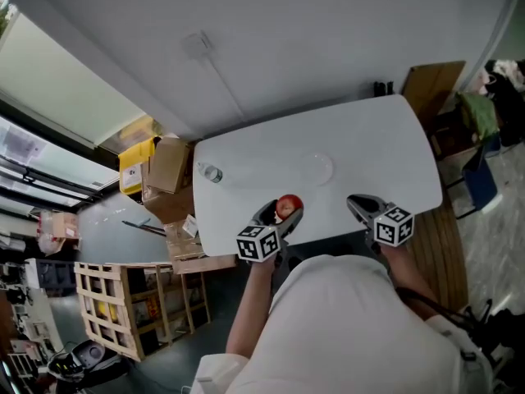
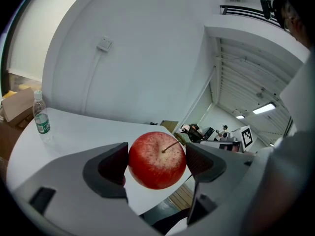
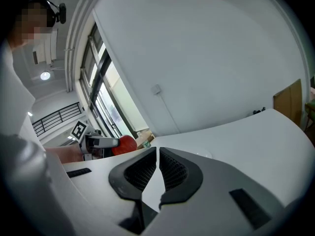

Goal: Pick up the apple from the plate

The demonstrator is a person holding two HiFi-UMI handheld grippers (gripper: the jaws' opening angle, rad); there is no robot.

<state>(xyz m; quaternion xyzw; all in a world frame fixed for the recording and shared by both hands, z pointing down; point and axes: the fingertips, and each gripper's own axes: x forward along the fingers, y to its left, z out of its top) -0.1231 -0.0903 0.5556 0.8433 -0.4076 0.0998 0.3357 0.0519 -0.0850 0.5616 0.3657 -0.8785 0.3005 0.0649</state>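
A red apple with a short stem is clamped between the jaws of my left gripper, held up over the near edge of the white table. The head view shows the same apple in the left gripper near the table's front edge. A white plate lies flat on the table, faint against the top, further in from the apple. My right gripper is shut with nothing in it, low by the front edge; it also shows in the head view. The apple appears far left in the right gripper view.
A clear water bottle lies near the table's left end; it stands out in the left gripper view. Cardboard boxes and a wooden crate crowd the floor to the left. A brown board leans at the back right.
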